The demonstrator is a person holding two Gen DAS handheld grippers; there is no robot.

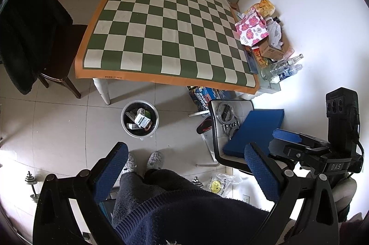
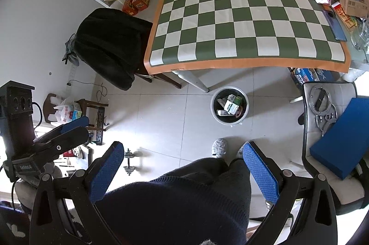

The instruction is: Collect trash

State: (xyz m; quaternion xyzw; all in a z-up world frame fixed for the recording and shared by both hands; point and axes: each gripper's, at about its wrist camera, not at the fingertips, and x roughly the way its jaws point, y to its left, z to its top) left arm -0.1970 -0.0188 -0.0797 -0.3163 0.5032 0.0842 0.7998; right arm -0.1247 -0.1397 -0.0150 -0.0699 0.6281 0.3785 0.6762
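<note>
Boxes (image 1: 141, 119) fill the bin (image 1: 140, 118); table (image 1: 103, 70) centre bare; left gripper (image 1: 184, 172) and right gripper (image 2: 184, 172) gape, holding nothing.

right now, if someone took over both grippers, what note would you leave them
Left gripper: open, holding nothing, raised over the person's lap.
Right gripper: open, holding nothing, same height.
Trash bin: on the floor by the table leg, already holding small boxes and wrappers.
Checkered table: its middle shows no trash; a clutter pile of bags, boxes and bottles sits at its far right edge.
Left to do: judge whether that pile counts as trash; if so, bin it.
</note>
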